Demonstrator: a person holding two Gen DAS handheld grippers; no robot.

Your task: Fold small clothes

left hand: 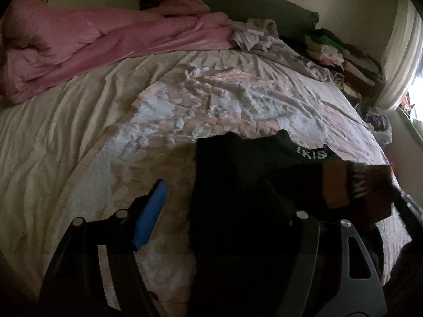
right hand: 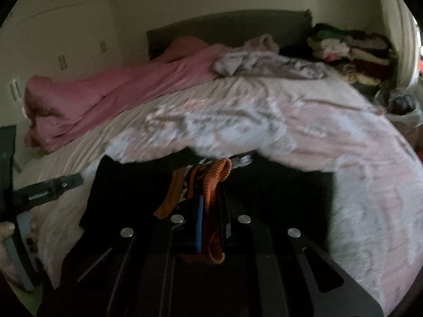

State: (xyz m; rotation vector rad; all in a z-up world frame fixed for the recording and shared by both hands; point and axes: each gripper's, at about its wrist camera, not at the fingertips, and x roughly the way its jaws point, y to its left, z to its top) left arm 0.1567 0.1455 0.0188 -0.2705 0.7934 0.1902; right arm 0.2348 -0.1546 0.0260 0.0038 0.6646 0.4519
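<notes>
We saw right gripper (right hand: 208,227) pinching the orange garment (right hand: 211,185); left gripper (left hand: 211,211) spread over black garment (left hand: 238,185), waistband reading "KIS".

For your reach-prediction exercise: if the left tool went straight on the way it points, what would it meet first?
Most likely the black garment lying on the patterned bedspread, since the cloth lies between the open left tool fingers; depth is unclear.

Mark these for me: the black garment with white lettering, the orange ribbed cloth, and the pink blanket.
black garment (left hand: 312,154), left wrist view, on the neckband with white lettering.
orange ribbed cloth (right hand: 214,185), right wrist view, on its ribbed band above the fingers.
pink blanket (left hand: 105,45), left wrist view, on its bunched middle.
</notes>
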